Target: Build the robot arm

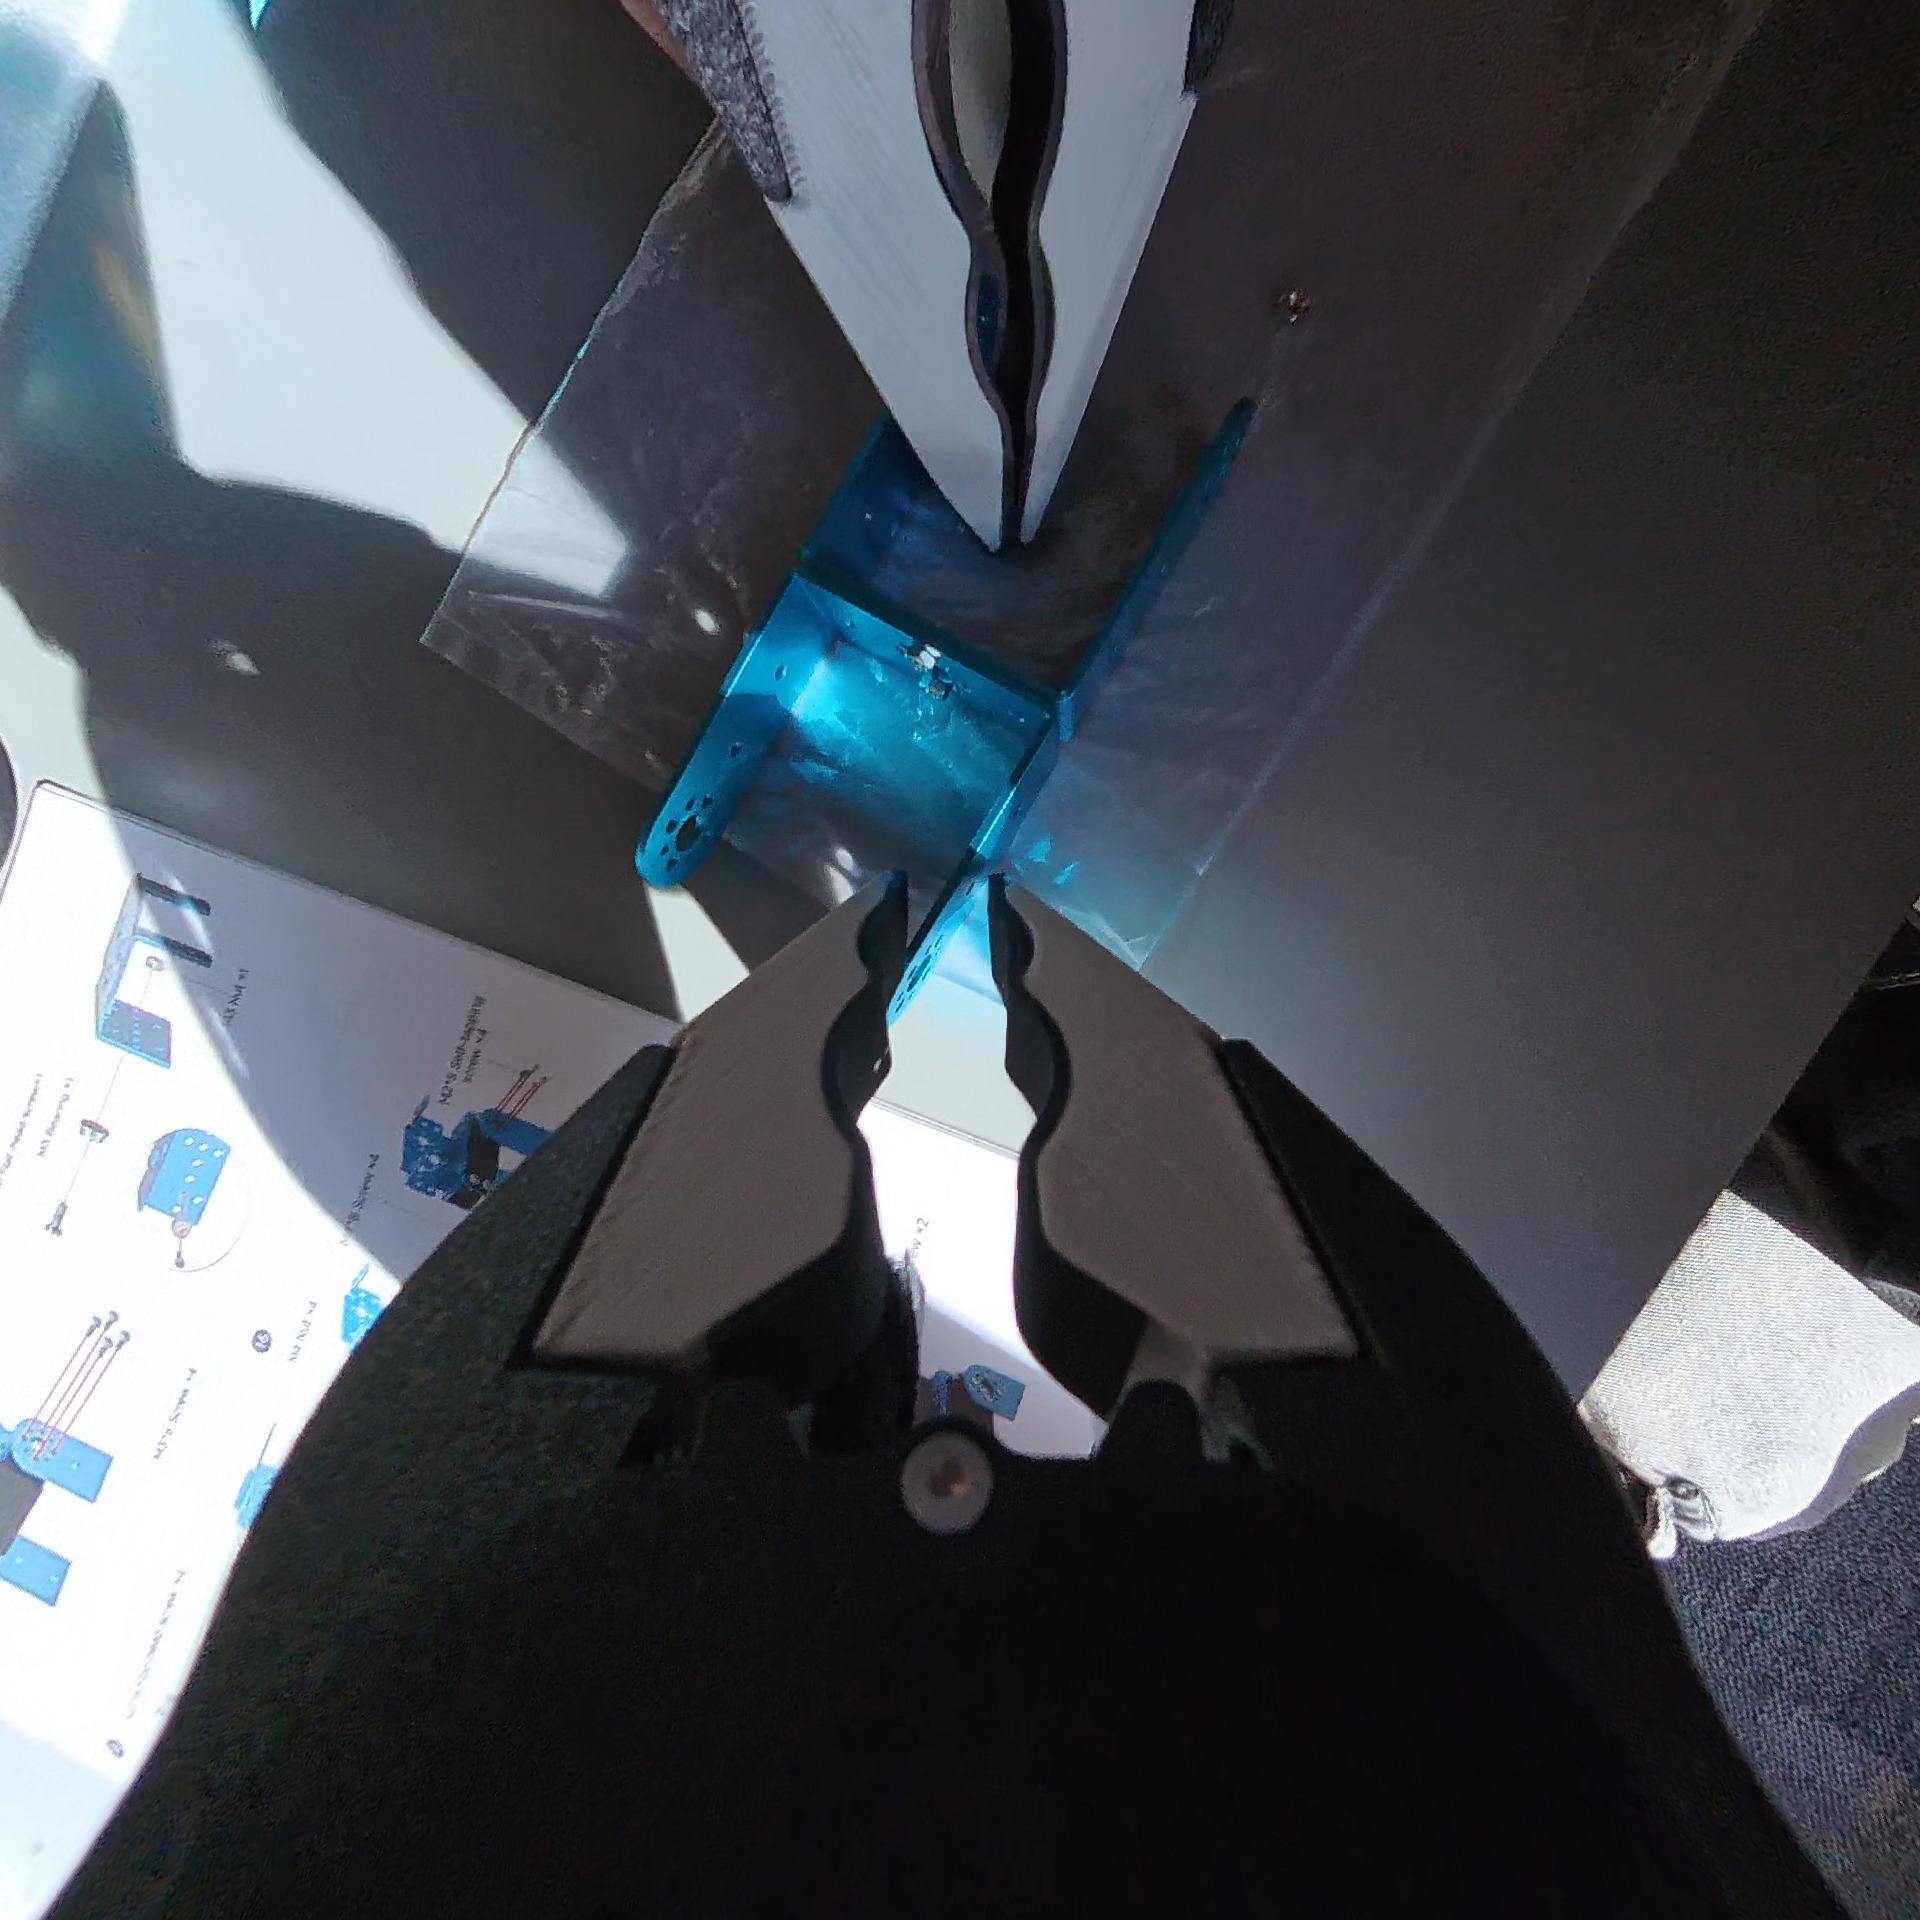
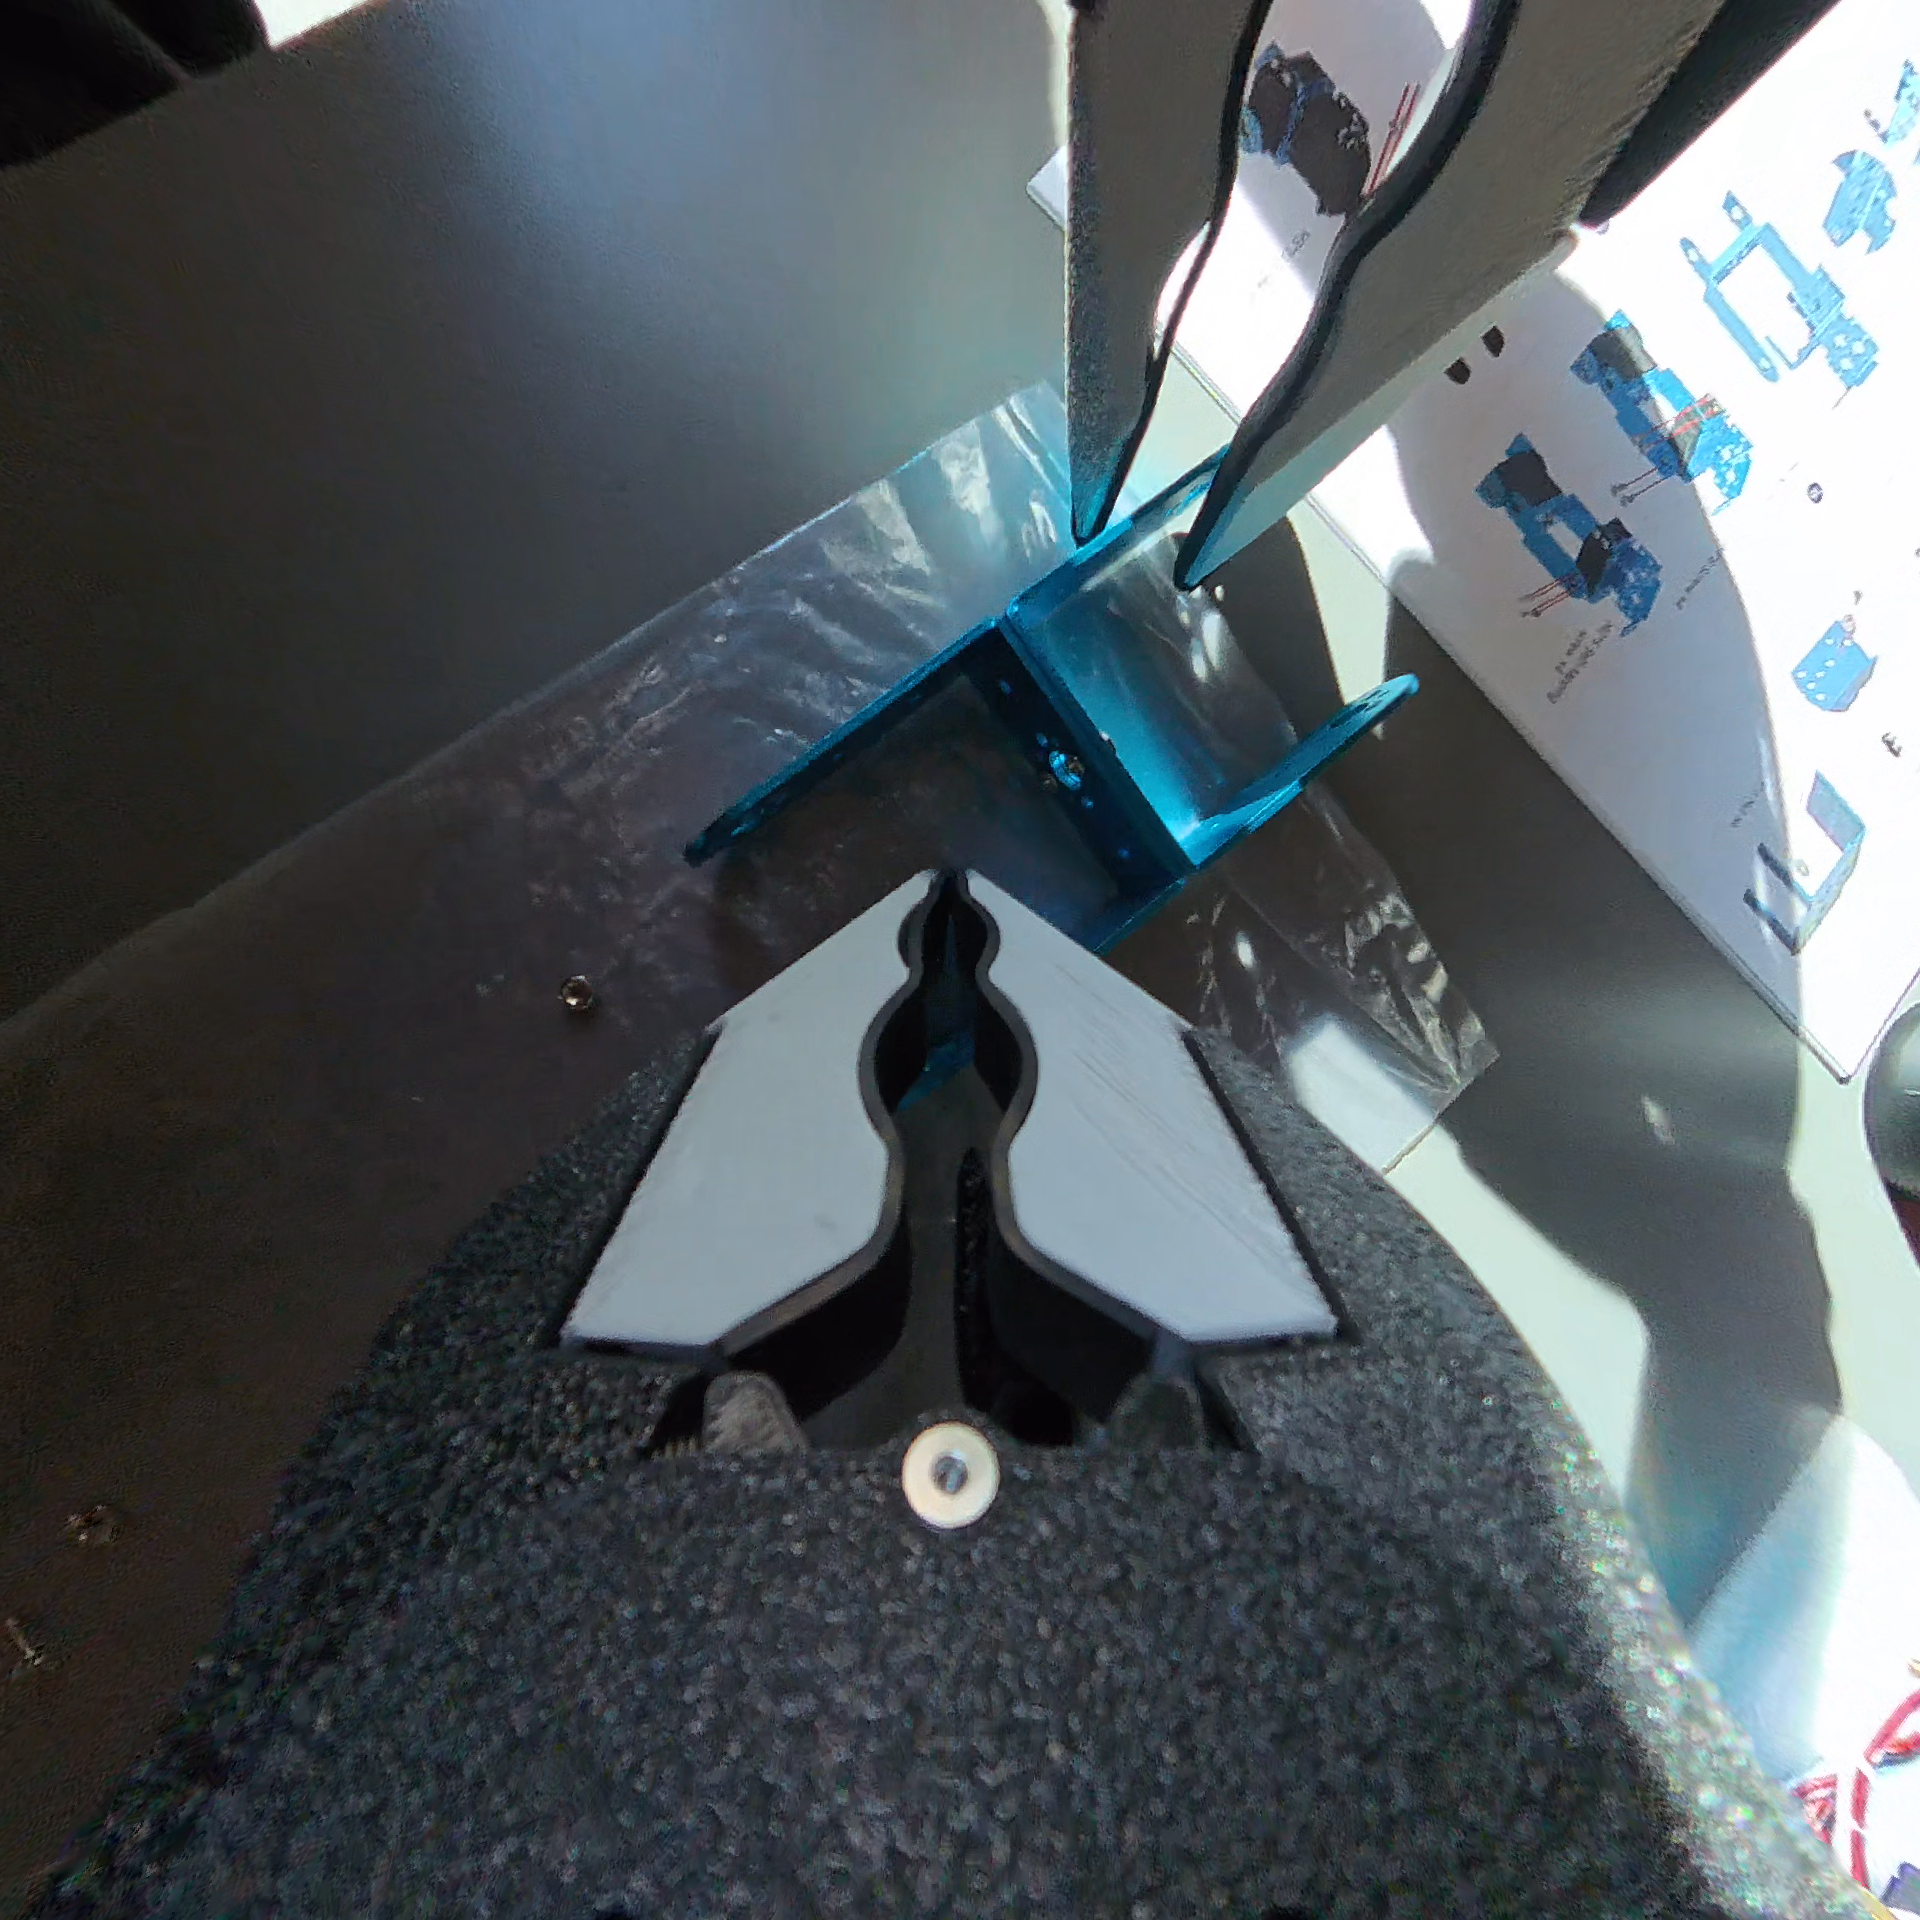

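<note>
Between both tongs sits the blue bracket: right tongs clenched on its flange, left tongs released.

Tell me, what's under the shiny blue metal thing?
A clear plastic bag lies flat under the blue metal bracket, spread on the dark table. The bracket's own walls cover the spot right beneath it, so anything there stays hidden.
</note>
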Demonstrator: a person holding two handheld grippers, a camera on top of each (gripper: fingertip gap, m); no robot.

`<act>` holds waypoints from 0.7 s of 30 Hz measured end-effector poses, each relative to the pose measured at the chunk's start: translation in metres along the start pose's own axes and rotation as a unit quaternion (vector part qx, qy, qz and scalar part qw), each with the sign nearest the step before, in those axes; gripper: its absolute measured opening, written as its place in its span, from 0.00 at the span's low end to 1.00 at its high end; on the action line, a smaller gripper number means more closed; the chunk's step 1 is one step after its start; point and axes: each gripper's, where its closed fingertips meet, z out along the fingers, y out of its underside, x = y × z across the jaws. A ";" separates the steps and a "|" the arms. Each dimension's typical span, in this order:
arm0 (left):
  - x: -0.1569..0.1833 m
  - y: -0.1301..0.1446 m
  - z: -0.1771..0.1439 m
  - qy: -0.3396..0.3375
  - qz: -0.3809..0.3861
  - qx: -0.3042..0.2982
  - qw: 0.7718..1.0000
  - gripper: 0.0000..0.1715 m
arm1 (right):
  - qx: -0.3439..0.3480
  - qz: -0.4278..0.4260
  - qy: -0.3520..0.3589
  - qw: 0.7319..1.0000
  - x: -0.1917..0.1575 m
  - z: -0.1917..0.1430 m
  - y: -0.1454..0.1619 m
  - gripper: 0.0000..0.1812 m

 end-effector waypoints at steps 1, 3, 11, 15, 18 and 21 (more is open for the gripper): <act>0.001 -0.001 0.001 -0.001 0.000 0.002 1.000 0.08 | -0.004 -0.003 0.004 1.000 0.000 0.000 0.000 0.00; 0.001 -0.001 0.003 -0.002 0.002 0.002 1.000 0.08 | -0.009 -0.002 0.006 1.000 0.000 -0.001 0.001 0.00; 0.003 0.000 0.003 0.007 0.004 -0.003 1.000 0.06 | -0.014 0.004 0.015 1.000 0.002 -0.005 0.006 0.03; 0.002 0.000 0.002 -0.001 0.008 -0.009 1.000 0.06 | -0.024 0.000 0.027 0.999 0.005 -0.009 0.010 0.03; 0.001 0.000 0.002 -0.004 0.010 -0.010 1.000 0.06 | -0.028 -0.002 0.036 0.999 0.008 -0.011 0.012 0.03; 0.001 0.000 0.002 -0.005 0.009 -0.011 1.000 0.06 | -0.030 0.004 0.027 0.999 0.006 -0.009 0.014 0.03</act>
